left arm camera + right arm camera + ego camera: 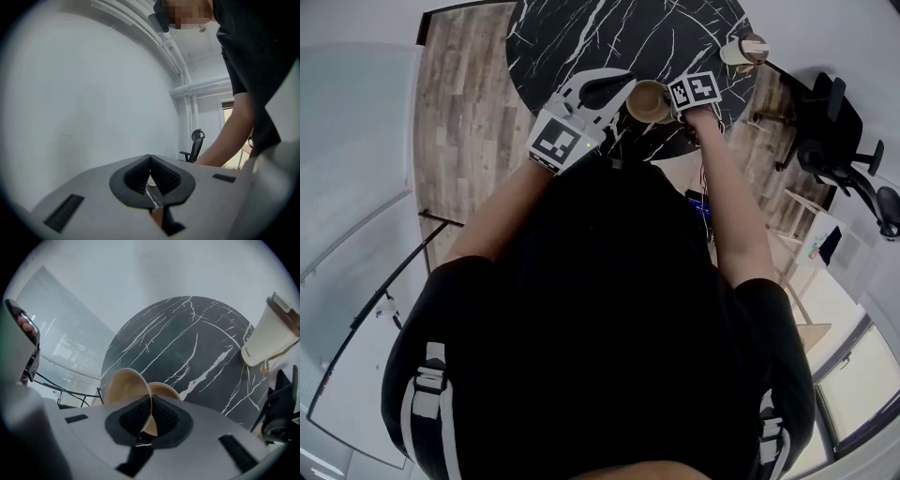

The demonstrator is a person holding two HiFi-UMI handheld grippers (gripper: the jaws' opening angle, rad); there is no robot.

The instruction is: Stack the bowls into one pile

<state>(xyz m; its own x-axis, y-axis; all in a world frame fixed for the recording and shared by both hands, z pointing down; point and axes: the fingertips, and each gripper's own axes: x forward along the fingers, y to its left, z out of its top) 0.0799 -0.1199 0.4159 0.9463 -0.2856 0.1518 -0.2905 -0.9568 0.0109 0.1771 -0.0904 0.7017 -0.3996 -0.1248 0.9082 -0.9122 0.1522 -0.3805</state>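
My right gripper point(150, 401) is shut on the thin rim of a tan bowl point(124, 387), which is tipped on edge above the black marble table point(187, 333). A rounded tan surface bulges just right of that rim; whether it is the same bowl's outer side or a second bowl I cannot tell. In the head view the bowl point(649, 101) hangs over the table's near edge, between the right gripper point(673, 105) and my left gripper point(619, 86). The left gripper point(150, 161) points about level toward a white wall, jaws shut with nothing in them.
A paper cup with a brown lid point(743, 49) point(269, 331) stands near the table's right edge. A black office chair point(839, 131) point(196, 143) sits off to the right. Wooden floor point(464, 112) surrounds the table point(609, 33), with a glass wall to the left.
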